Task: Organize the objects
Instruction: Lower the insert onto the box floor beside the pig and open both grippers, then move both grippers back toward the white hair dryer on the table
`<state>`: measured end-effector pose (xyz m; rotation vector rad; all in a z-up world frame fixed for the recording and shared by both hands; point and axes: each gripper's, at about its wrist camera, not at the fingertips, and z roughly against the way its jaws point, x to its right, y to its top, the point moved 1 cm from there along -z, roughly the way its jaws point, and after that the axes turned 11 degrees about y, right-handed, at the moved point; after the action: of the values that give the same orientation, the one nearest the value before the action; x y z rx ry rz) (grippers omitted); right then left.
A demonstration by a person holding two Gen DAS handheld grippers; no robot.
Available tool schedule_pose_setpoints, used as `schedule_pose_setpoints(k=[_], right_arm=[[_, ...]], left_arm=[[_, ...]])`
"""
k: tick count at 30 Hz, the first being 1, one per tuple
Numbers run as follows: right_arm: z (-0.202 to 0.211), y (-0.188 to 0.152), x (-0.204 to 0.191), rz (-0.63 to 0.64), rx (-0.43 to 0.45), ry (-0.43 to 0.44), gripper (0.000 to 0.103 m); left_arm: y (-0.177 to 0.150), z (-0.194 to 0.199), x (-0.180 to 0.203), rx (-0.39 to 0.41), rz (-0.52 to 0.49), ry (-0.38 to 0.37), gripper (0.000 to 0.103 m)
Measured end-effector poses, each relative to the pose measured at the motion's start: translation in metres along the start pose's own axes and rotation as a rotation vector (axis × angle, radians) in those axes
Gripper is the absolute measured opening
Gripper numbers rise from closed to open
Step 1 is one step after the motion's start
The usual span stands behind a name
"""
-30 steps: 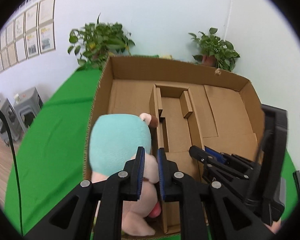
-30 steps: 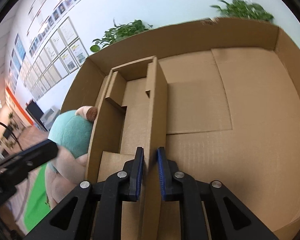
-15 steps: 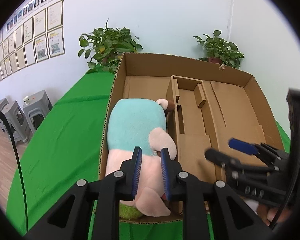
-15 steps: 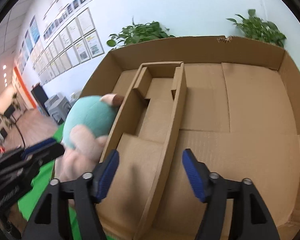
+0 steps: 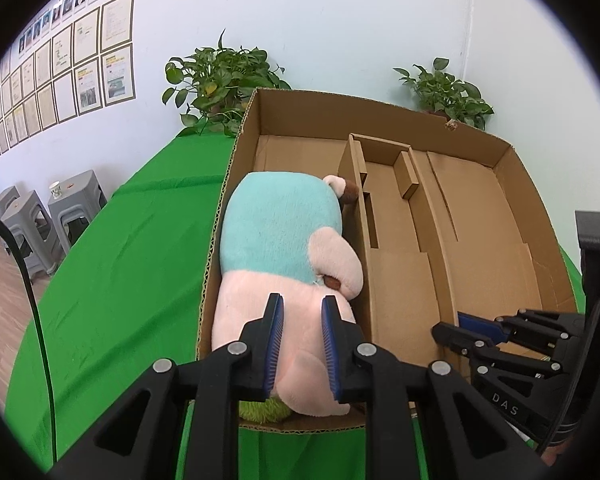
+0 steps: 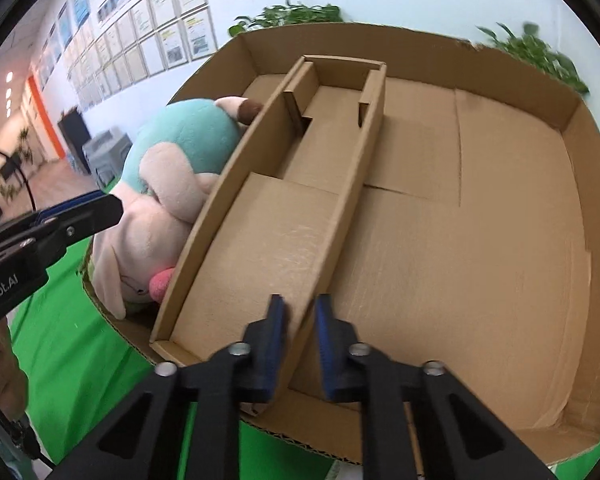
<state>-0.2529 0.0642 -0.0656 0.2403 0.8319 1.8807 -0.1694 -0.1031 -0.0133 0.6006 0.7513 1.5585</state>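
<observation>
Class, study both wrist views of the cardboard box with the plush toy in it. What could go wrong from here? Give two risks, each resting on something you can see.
1. The right gripper has just closed its jaws on the thin divider. Pulling could bend or tear it, or drag the box.
2. The plush toy fills the narrow left compartment and presses the other divider wall. Pulling with the left gripper, shut on the toy, could snag it there.

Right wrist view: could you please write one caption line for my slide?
Right gripper shut on a cardboard divider inside the box, plush toy in the left compartment.
</observation>
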Motion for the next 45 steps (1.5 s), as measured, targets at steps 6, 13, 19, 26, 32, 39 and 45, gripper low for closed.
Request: schedule_pose_setpoints(k=[6, 13, 19, 26, 32, 39, 45], right_arm=[[-0.005, 0.008, 0.004, 0.009, -0.026, 0.011, 0.012], [-0.012, 0.011, -0.009, 0.109, -0.022, -0.053, 0.013], [0.002, 0.011, -0.013, 0.09, 0.034, -0.043, 0.018], [0.078, -0.018, -0.018, 0.073, 0.268, -0.113, 0.093], [0.118, -0.067, -0.013, 0.044, 0.303, -0.157, 0.103], [0.154, -0.11, -0.004, -0.03, 0.344, -0.172, 0.103], [0.167, -0.136, -0.002, -0.051, 0.319, -0.082, 0.102]], left_arm=[[-0.001, 0.002, 0.003, 0.004, -0.003, 0.003, 0.018], [-0.003, 0.003, 0.009, 0.004, -0.015, 0.011, 0.018], [-0.004, 0.009, 0.01, 0.018, -0.022, 0.028, 0.024], [-0.007, 0.039, 0.01, 0.123, 0.018, 0.035, 0.07], [-0.018, 0.07, 0.029, 0.217, -0.008, 0.03, 0.081], [-0.03, 0.086, 0.05, 0.234, -0.02, 0.0, 0.081], [-0.038, 0.079, 0.063, 0.153, -0.039, -0.022, 0.08]])
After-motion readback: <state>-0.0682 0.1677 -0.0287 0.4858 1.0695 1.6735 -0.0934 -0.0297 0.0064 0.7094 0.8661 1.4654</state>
